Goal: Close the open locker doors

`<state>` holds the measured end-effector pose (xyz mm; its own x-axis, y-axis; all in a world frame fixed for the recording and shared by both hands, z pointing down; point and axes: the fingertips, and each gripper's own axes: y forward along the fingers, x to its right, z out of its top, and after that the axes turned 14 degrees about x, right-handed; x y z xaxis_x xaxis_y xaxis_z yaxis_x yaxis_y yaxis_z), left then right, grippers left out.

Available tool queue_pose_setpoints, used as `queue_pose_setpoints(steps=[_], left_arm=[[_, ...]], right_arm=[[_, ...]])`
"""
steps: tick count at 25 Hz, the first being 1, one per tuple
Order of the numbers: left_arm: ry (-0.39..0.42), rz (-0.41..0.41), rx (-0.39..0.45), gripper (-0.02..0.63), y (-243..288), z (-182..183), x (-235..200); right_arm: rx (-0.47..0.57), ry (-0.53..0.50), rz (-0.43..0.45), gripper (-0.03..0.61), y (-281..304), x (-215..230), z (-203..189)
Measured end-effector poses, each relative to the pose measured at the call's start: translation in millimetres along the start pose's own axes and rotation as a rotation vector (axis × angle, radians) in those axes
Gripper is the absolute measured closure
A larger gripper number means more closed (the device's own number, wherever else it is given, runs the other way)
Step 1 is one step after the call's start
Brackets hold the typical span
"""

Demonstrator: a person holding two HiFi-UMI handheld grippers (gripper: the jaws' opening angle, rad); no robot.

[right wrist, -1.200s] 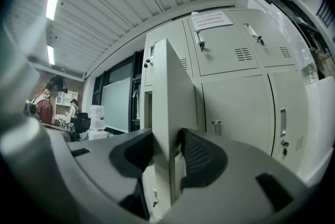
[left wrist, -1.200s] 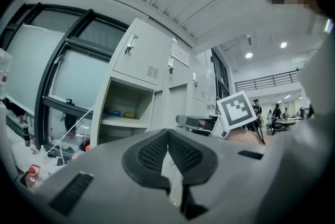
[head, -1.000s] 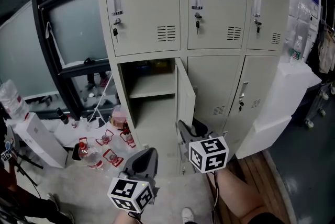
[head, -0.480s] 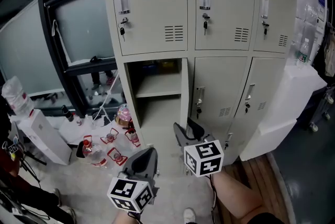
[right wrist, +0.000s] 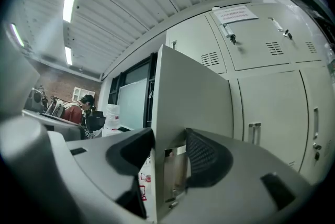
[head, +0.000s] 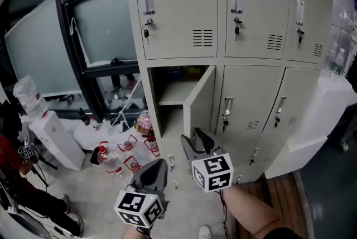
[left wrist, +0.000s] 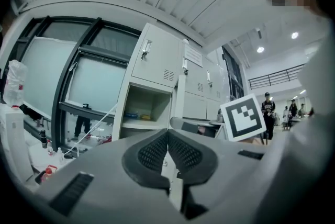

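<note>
Down at the right gripper (right wrist: 170,147), the jaws are spread and have just been opening wider. The free edge of the locker door (right wrist: 191,92) still sits in the gap between them, but as far as I can see neither pad is pressing on it, so that reads as a grip being let go. The left gripper (left wrist: 168,136) is pressed together with nothing in it, held low, just left of the right one and nearer the camera. Now the bit that matters: a second ago that door stuck straight out toward the camera, and now it has swung left, partway across its compartment (head: 167,87) at the lower left of the locker bank (head: 178,3). You can still see the shelf (head: 172,100) and the dark inside to the left of the door's edge, so it's not shut yet — about half closed, I'd say. Every other door on the bank looks flush and closed, so my guess is this is the only one left. With the jaws coming off the edge, what's left is probably a push on the door's outer face until it seats against the frame.
</note>
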<state>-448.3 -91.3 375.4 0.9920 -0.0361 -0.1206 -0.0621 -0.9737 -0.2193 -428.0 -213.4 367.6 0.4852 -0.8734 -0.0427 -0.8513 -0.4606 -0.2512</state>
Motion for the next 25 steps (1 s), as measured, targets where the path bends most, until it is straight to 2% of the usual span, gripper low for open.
queue_pose_setpoints(steps=[13,25], left_arm=[[0.016,0.127,0.017,0.609,2,3,-41],[0.038,0.231,0.038,0.609,29,1,-57]], right_arm=[[0.021,0.007,0.090,0.375,48,-25,-14],[0.032,0.031,0.254,0.354,87,-28,-23]])
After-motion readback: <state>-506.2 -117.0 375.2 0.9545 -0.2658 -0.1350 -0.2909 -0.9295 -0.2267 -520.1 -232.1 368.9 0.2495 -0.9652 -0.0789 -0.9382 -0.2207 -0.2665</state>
